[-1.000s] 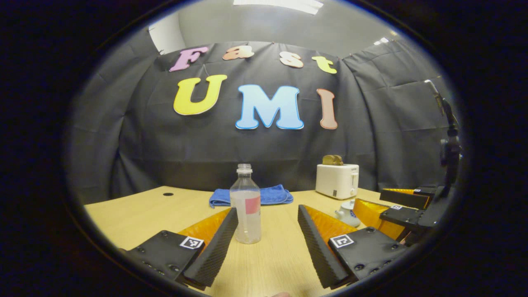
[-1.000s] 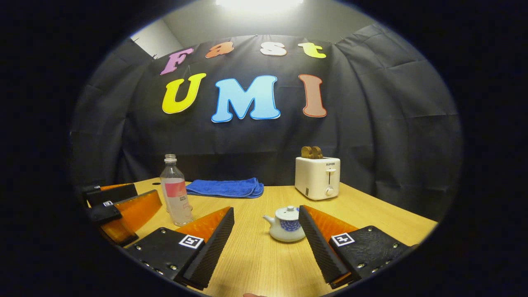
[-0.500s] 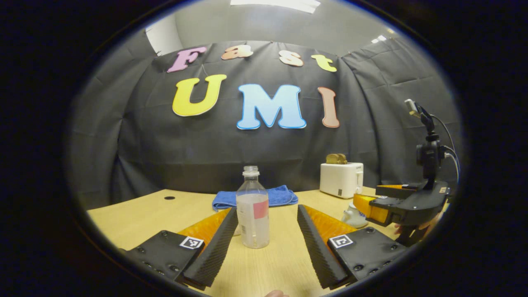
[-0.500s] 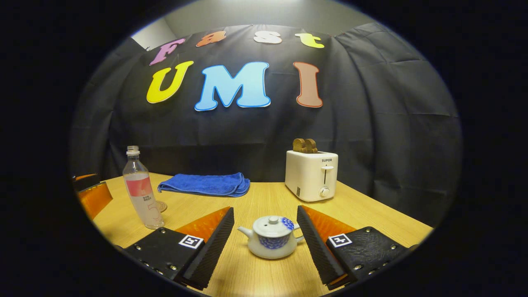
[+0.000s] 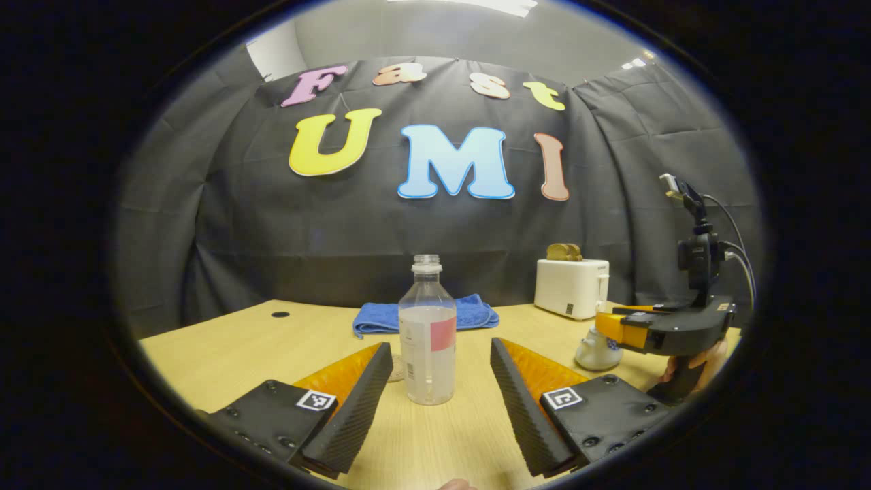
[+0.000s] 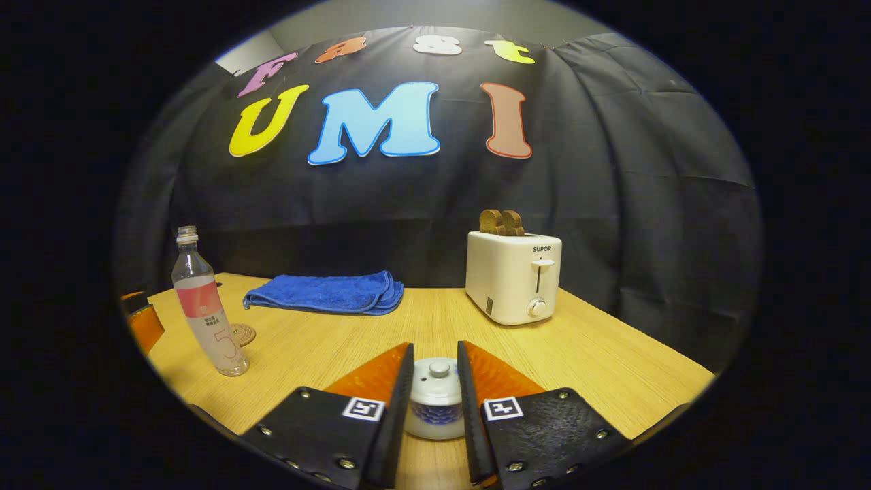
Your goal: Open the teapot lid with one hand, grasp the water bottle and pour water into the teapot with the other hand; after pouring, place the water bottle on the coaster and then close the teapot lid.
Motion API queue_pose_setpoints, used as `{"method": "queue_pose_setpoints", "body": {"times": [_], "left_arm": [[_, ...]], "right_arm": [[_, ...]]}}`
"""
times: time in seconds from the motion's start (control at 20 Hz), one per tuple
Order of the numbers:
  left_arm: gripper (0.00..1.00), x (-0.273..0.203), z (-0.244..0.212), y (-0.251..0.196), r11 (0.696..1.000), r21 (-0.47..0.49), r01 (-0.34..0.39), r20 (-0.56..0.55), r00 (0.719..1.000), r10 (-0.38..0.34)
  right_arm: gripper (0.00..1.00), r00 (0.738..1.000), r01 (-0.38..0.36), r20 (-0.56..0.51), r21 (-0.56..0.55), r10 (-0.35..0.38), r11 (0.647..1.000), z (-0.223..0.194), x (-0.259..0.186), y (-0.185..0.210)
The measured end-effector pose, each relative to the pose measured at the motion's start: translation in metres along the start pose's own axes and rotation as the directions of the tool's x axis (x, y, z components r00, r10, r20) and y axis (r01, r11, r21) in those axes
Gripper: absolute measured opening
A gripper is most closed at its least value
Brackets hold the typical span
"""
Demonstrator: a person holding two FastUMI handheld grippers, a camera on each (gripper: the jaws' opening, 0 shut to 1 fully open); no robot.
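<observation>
The right gripper [image 6: 435, 398], its fingers narrowed around the white ceramic teapot [image 6: 435, 401] on the wooden table [image 6: 612, 367], should pinch only the lid knob [image 6: 439, 369], while the left gripper [image 5: 439, 398] stays spread before the clear plastic water bottle [image 5: 427, 333].

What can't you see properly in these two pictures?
- Teapot: in the right gripper view, the right hand-held gripper hides its spout and handle; whether the fingers touch the lid can't be told.
- Coaster: partly behind the water bottle; its pattern is too small.
- Teapot in the left gripper view: its top is hidden by the right hand-held gripper.
</observation>
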State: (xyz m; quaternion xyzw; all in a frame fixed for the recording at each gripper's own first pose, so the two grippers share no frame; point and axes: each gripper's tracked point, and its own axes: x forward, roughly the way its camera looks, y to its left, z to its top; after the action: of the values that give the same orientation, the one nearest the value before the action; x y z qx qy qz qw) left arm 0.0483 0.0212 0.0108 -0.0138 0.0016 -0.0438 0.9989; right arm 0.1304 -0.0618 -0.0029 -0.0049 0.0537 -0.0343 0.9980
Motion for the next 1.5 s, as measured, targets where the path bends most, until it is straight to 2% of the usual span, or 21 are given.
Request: {"method": "queue_pose_setpoints", "body": {"times": [0.05,0.15,0.2,0.25,0.55,0.75,0.95,1.15,1.4,1.5], "left_arm": [[0.99,0.001,0.0,0.0,1.0,0.0,0.003,-0.002,1.0,-0.003],[0.99,0.002,0.001,-0.002,1.0,-0.005,0.008,0.001,1.0,-0.008],[0.99,0.002,0.001,-0.002,1.0,-0.001,0.007,0.0,1.0,-0.007],[0.99,0.002,0.001,-0.002,1.0,0.003,0.008,-0.002,1.0,-0.008],[0.99,0.006,-0.005,0.001,1.0,0.002,-0.001,-0.016,1.0,0.001],[0.99,0.014,-0.006,0.0,1.0,-0.017,-0.01,-0.007,1.0,0.01],[0.99,0.024,-0.005,-0.001,0.999,0.016,-0.032,-0.005,0.999,0.032],[0.99,0.043,-0.008,-0.002,0.999,0.013,-0.043,-0.018,0.999,0.043],[0.99,0.055,-0.015,0.014,0.996,0.001,-0.09,-0.036,0.995,0.09],[0.99,0.064,-0.012,0.013,0.997,0.009,-0.078,-0.025,0.997,0.078]], "right_arm": [[0.34,1.0,-0.007,-0.011,0.005,0.007,1.0,-0.006,0.005,0.0],[0.34,1.0,-0.006,-0.001,-0.016,0.006,1.0,0.0,0.014,-0.001],[0.05,1.0,0.013,-0.003,-0.019,-0.013,1.0,0.004,0.021,-0.002],[0.08,1.0,0.011,-0.009,-0.033,-0.011,0.999,-0.005,0.008,-0.002],[0.08,1.0,-0.009,0.013,-0.05,0.01,0.999,0.001,0.005,0.002],[0.08,0.997,-0.026,0.078,-0.044,0.029,0.999,0.022,-0.007,0.005],[0.08,0.991,-0.061,0.12,-0.047,0.066,0.997,0.033,-0.025,0.015],[0.08,0.986,-0.097,0.133,-0.059,0.104,0.994,0.035,-0.038,0.023],[0.08,0.981,-0.127,0.143,-0.057,0.134,0.99,0.036,-0.042,0.029],[0.08,0.981,-0.137,0.132,-0.064,0.145,0.988,0.033,-0.042,0.031]]}}
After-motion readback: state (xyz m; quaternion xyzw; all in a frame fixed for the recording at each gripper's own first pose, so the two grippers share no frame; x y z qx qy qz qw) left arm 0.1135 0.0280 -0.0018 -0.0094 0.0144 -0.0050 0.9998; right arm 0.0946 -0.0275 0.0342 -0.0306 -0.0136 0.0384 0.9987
